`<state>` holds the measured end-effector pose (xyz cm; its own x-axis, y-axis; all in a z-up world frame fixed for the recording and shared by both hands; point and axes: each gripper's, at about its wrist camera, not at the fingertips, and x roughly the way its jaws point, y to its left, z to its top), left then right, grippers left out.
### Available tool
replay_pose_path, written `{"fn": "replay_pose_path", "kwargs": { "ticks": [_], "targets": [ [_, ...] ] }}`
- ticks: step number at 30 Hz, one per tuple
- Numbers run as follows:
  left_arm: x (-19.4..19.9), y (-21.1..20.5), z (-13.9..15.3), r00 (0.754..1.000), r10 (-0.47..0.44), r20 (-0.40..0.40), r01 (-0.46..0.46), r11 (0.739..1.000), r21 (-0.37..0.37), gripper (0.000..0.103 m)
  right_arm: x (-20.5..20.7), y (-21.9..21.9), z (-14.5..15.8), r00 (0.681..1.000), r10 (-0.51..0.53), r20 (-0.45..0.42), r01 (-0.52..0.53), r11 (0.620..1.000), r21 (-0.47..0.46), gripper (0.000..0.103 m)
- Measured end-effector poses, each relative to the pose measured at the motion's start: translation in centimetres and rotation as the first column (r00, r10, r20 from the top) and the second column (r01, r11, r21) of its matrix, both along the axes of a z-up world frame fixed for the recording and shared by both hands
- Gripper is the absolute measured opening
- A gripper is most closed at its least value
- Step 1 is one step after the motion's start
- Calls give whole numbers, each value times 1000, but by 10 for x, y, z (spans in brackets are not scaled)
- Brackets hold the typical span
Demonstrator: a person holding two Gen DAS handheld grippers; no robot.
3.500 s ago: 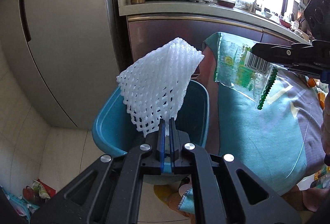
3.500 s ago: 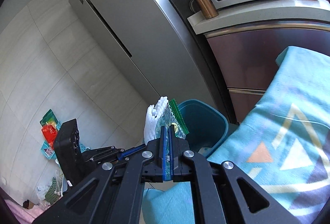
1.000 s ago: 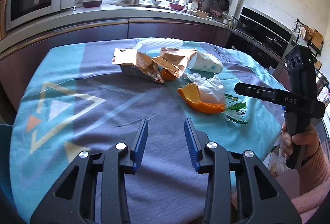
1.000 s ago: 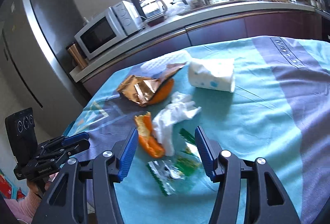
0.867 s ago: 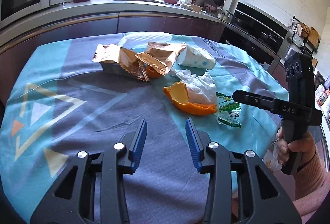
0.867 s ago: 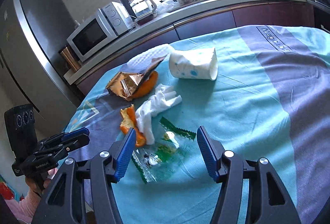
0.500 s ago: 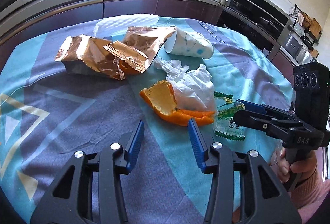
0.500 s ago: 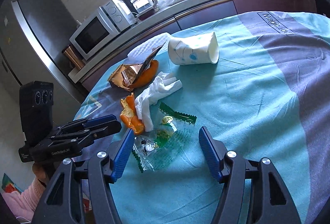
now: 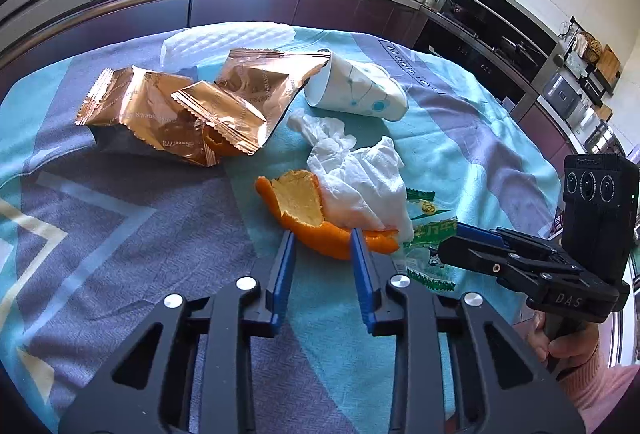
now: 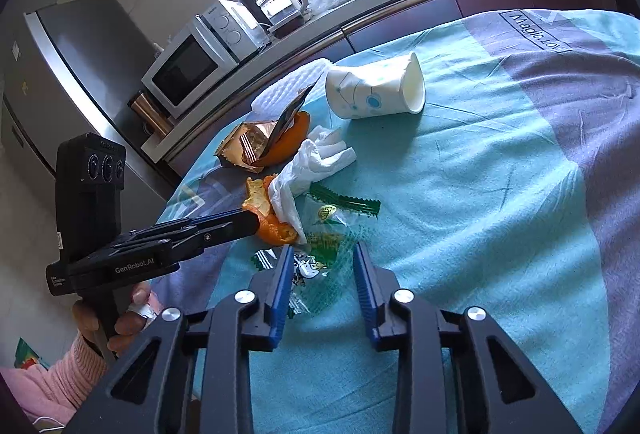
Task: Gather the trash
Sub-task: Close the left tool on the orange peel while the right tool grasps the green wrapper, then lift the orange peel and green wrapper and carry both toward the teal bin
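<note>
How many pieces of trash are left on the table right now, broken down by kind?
Gold snack wrappers: 3
Orange peels: 2, one partly under the gold wrappers
Clear green-printed wrapper: 1
White tissue: 1
Paper cup, lying on its side: 1
White foam net: 1
Total: 9

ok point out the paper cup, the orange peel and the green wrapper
paper cup (image 10: 372, 90), right wrist view, on its printed side wall
orange peel (image 9: 298, 200), left wrist view, on its pale inner side
green wrapper (image 10: 328, 238), right wrist view, on its clear middle between the blue fingers
</note>
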<state>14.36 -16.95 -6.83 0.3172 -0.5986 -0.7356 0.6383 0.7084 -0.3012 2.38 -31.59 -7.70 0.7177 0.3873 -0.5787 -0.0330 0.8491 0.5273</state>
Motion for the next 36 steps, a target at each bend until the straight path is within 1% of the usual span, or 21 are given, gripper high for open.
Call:
{"fn": "replay_pose_path", "kwargs": {
  "ticks": [1,2,3,6,10,11,12,13,14,15,20,22,27,30,36],
  "targets": [
    [-2,0,0,1000,-2,0,2,1000,-3,19,-1,0,1,1000,2,4,-2,1000,-1,16],
    [-3,0,1,1000,-5,1,5,1000,-5,10,-1,1,2,1000,4,8,-4,1000,-1,14],
    [-4,0,1,1000,-7,0,7,1000,-9,3,-3,0,3,1000,3,11,-3,1000,-3,11],
    [-6,2,2,1000,0,3,0,1000,-13,1,-5,-3,6,1000,-8,17,9,1000,-8,8],
    [-6,6,0,1000,1,-15,-1,1000,-24,1,-9,-7,9,1000,-23,19,23,1000,-10,7],
    [-4,7,0,1000,8,-27,-9,1000,-23,4,-9,-8,9,999,-27,19,27,1000,-11,7],
    [-2,8,-1,999,11,-40,-12,1000,-29,15,-10,-9,9,999,-29,19,29,1000,-9,6],
    [0,9,-1,999,12,-49,-14,999,-34,21,-11,-11,9,999,-32,20,32,999,-6,6],
    [2,9,-1,998,20,-55,-22,999,-36,32,-12,-12,9,999,-35,23,35,999,-5,6],
    [4,9,-2,998,26,-60,-29,999,-38,37,-13,-13,10,999,-37,25,37,999,-4,6],
    [11,3,-5,997,23,-72,-25,999,-35,37,-16,-17,14,998,-45,39,45,999,-8,5],
    [13,0,-5,996,6,-85,-10,999,-50,30,-18,-19,16,998,-52,43,52,999,-8,5],
    [9,1,-4,997,6,-76,-11,998,-57,22,-22,-24,20,997,-63,54,63,998,-7,5],
    [5,4,-3,998,13,-66,-16,998,-58,19,-24,-26,24,996,-68,65,69,998,-7,5],
    [-3,17,4,998,42,-36,-44,997,-57,16,-25,-25,37,993,-59,98,60,998,-3,4]
  ]
}}
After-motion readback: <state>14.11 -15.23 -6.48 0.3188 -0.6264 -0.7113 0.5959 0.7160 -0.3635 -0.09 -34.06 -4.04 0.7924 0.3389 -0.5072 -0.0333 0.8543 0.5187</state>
